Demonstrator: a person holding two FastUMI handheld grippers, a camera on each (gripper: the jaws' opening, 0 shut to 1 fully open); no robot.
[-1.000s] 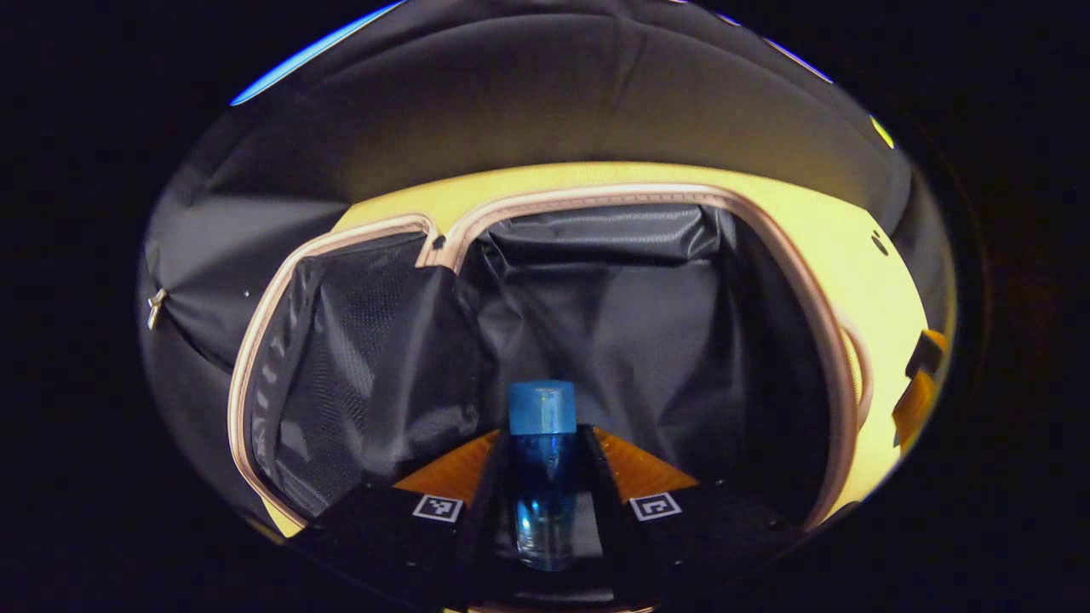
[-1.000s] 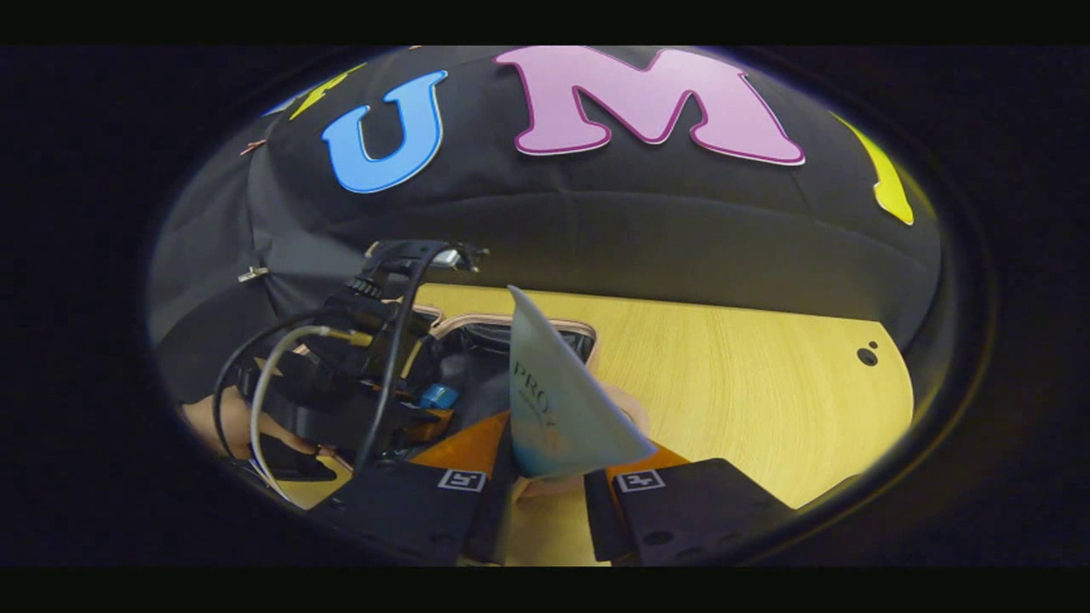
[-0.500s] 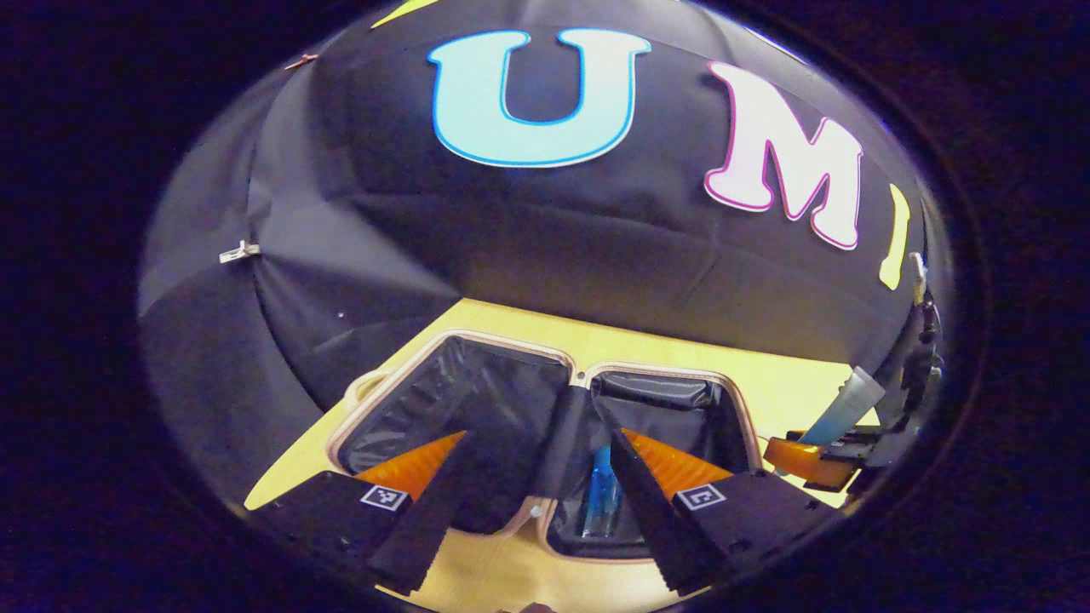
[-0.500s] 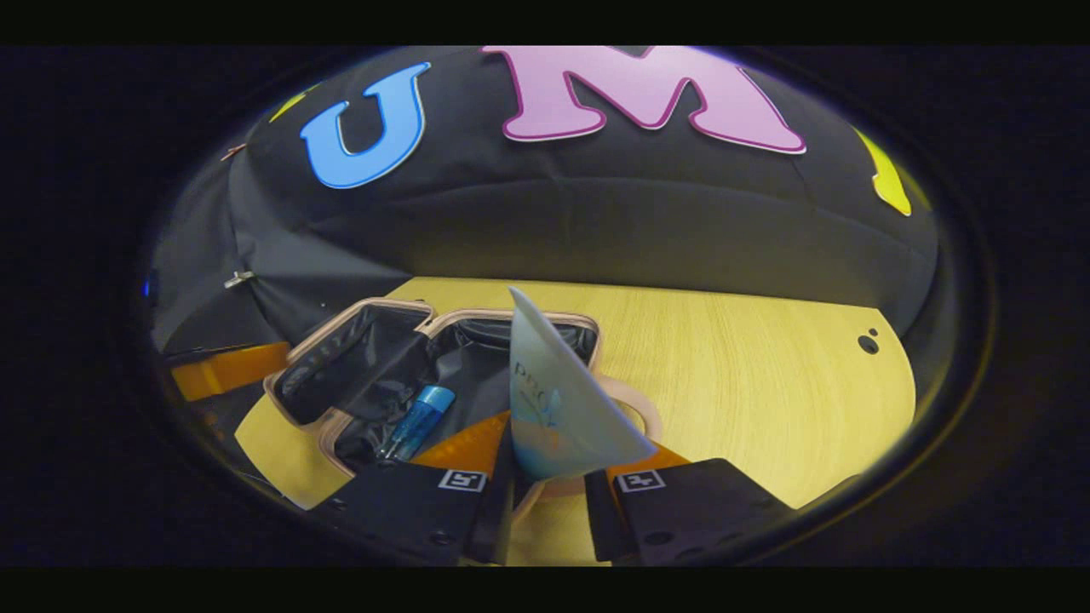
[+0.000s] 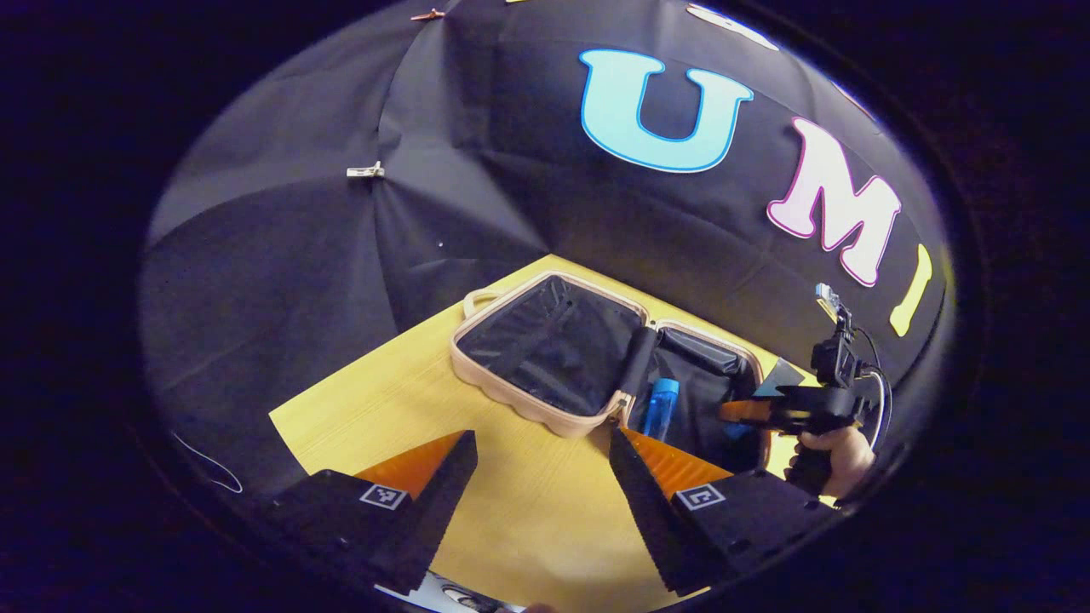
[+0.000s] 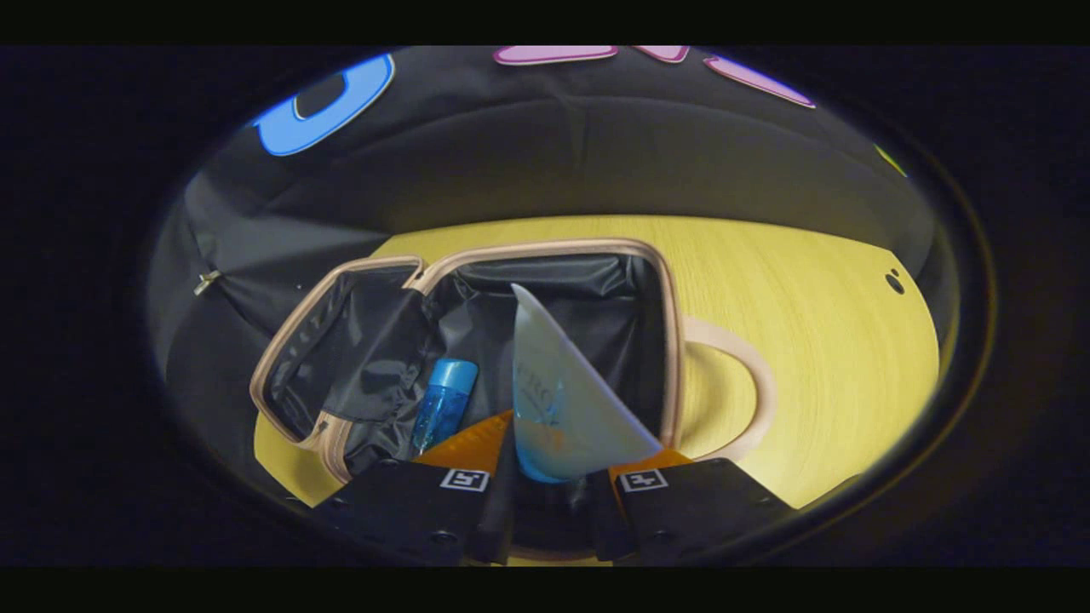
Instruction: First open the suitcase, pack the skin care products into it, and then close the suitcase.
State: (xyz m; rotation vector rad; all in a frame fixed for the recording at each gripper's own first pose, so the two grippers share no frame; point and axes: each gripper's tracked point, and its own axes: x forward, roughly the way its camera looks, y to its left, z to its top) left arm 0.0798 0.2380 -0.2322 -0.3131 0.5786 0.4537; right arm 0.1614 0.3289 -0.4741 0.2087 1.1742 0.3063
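Black cloth forms the booth wall (image 5: 281, 247) behind everything, pinned with a small clip (image 5: 364, 171) at a fold. Below it, a pale wooden table (image 5: 545, 519) carries the work; in the right gripper view its far corner has a small dark hole (image 6: 894, 281).

On the table lies the suitcase (image 5: 545, 413), a small beige-edged case spread fully open, both halves lined in dark fabric. Its looped handle (image 6: 749, 383) rests flat on the wood beside the right-hand half. That half is the packing well, judging by what sits in it: a blue bottle (image 6: 443, 404) with a lighter blue cap lies against the lining near the hinge, out of the way of the next item.

The right gripper (image 6: 549, 477) hangs over that same half, its fingers pinched on the lower end of a pale tube (image 6: 562, 400), flat crimped end pointing up and forward. It seems poised for lowering beside the bottle; the tube is not yet set down. In the left gripper view, a hand (image 5: 839, 455) holds this gripper at the case's far side.

The left gripper (image 5: 541, 477) is held back over bare table, well apart from the suitcase, fingers spread wide and gripping nothing, probably to leave the other arm room.
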